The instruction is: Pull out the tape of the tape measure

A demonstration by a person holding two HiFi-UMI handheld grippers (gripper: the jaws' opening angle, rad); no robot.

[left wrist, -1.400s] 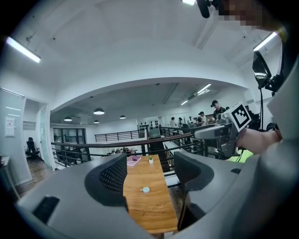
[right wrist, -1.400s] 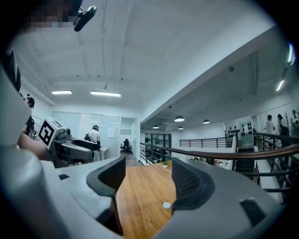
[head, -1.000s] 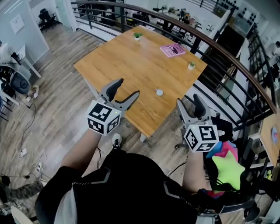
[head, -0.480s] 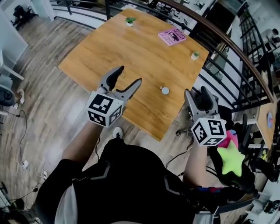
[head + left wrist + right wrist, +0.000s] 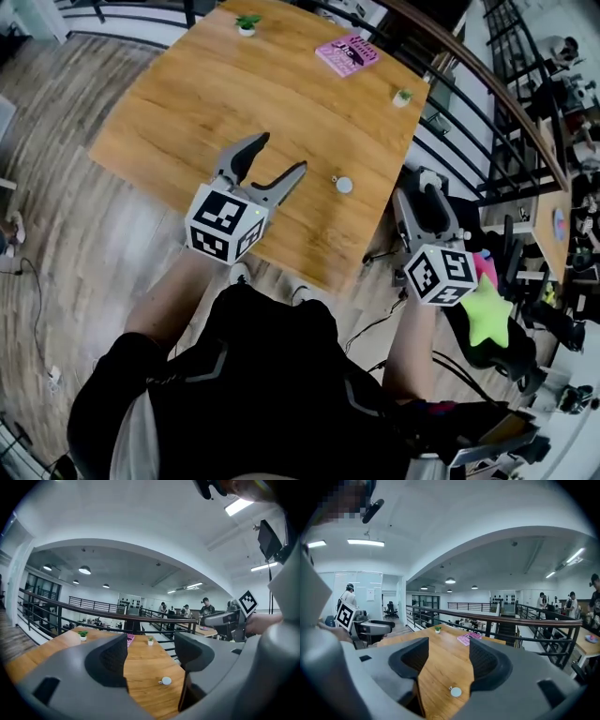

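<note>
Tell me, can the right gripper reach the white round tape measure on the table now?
Probably yes. The right gripper, jaws closing with nothing between them, faces the tape measure, which lies unobstructed on the table near its edge.

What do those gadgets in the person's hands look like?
Both are grey plastic two-jaw tools: the left gripper and right gripper each carry dark textured pads and a white cube of black square markers. The right gripper's jaws are closing, empty. The person wears a black short-sleeved top.
</note>
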